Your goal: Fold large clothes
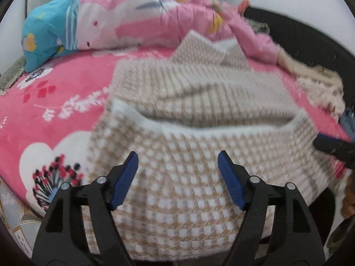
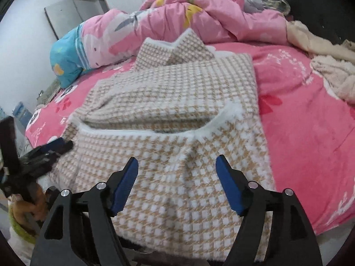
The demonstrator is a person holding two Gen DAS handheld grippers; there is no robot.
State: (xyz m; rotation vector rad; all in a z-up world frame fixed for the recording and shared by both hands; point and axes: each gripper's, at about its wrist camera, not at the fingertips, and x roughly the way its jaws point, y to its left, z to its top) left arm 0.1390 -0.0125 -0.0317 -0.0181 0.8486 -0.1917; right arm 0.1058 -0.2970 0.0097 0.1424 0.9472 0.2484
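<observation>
A beige-and-white houndstooth garment (image 1: 188, 166) (image 2: 177, 115) lies on the pink bed, its near part folded up over the rest, with a white furry hem running across the middle. My left gripper (image 1: 178, 159) hovers open above the folded near part, nothing between its blue pads. My right gripper (image 2: 176, 165) is likewise open over the same near part, with only air between the pads. The left gripper's black fingers show at the left edge of the right wrist view, beside the garment's corner; the right gripper's fingers show at the right edge of the left wrist view.
The pink floral bedsheet (image 1: 55, 102) (image 2: 310, 133) surrounds the garment. A bunched pink quilt (image 1: 155, 17) (image 2: 210, 13) and a blue pillow (image 1: 44, 35) (image 2: 66, 57) lie at the back. Cream fluffy clothes (image 2: 332, 75) are piled at the right, against a dark headboard.
</observation>
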